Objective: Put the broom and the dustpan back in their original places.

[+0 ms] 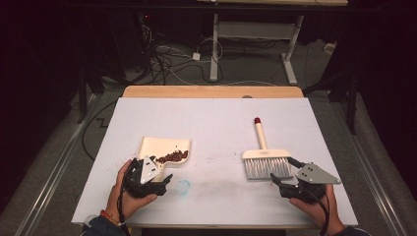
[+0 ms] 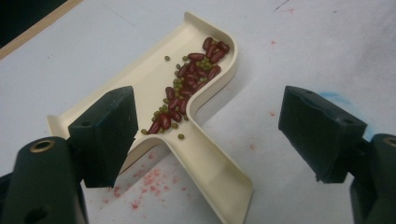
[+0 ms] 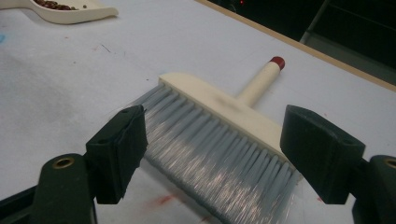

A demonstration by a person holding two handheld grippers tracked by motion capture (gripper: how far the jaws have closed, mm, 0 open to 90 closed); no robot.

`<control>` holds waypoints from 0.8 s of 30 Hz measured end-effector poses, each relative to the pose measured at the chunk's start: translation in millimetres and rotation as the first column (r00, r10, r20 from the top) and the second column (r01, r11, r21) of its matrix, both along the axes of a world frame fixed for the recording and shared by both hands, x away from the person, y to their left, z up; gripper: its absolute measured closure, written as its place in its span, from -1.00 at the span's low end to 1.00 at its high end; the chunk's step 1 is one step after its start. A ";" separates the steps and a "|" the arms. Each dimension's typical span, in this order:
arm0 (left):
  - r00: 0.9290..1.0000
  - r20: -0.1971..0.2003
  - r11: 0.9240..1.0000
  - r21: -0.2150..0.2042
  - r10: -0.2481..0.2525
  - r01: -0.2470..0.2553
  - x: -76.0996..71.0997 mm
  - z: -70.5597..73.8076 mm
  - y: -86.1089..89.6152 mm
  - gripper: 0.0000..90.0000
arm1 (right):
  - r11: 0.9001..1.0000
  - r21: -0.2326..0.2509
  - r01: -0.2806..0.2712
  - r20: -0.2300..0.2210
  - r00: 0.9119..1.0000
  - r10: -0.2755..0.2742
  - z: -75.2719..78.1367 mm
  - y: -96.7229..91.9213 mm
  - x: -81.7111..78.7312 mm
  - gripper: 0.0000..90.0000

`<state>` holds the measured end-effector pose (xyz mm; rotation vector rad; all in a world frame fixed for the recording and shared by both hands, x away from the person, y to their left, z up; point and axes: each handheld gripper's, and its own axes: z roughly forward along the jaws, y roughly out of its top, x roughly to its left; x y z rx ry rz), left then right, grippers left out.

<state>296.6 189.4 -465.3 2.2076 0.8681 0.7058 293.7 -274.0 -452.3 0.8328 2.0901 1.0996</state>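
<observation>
Sweeping job appears essentially finished. The cream dustpan (image 2: 187, 93) lies flat on the white table (image 1: 216, 123), left of centre, and carries a pile of red kidney beans (image 2: 191, 84) mixed with small green mung beans (image 2: 180, 81), gathered along the pan's back wall near the root of its handle. No loose beans can be made out on the table surface in any view; what is left there is faint red speckling (image 2: 149, 179) beside the pan and a pale blue smudge (image 1: 183, 187), which read as stains, not spill. The hand brush (image 3: 224, 135) lies flat to the right of centre, grey bristles toward the person, cream handle with a red end cap (image 1: 257, 120) pointing away. Left gripper (image 2: 210, 133): jaws spread wide, straddling the dustpan's handle from above, neither pad touching it. Right gripper (image 3: 215, 154): jaws likewise spread, one either side of the bristles, nothing gripped; whether a pad brushes the bristle tips cannot be told. Both tools are therefore set down and free. Judgement: collection done, both tools released; the remaining work, if any, would be lifting the dustpan by its handle to empty the beans, a grasp not yet made.
</observation>
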 end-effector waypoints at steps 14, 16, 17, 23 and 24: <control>1.000 -0.004 1.000 0.014 -0.008 0.008 0.7 -1.6 -1.9 -0.57 | 1.000 0.004 0.005 -0.001 1.000 -0.005 -0.3 -1.9 1.2 -0.47; 1.000 -0.006 1.000 0.016 -0.008 0.008 0.5 -1.9 -1.8 -0.57 | 1.000 0.006 0.003 -0.002 1.000 -0.003 -0.6 -2.1 2.1 -0.47; 1.000 -0.006 1.000 0.016 -0.007 0.008 0.5 -1.9 -2.0 -0.57 | 1.000 0.009 0.006 -0.005 1.000 -0.006 -0.7 -2.1 1.9 -0.47; 1.000 -0.010 1.000 0.019 -0.012 0.012 2.5 -2.4 -3.0 -0.57 | 1.000 0.013 0.008 0.000 1.000 -0.008 -0.6 -3.4 2.2 -0.47; 1.000 -0.012 1.000 0.019 -0.012 0.012 3.2 -2.8 -3.1 -0.57 | 1.000 0.015 0.008 -0.001 1.000 -0.008 -0.7 -3.6 2.6 -0.48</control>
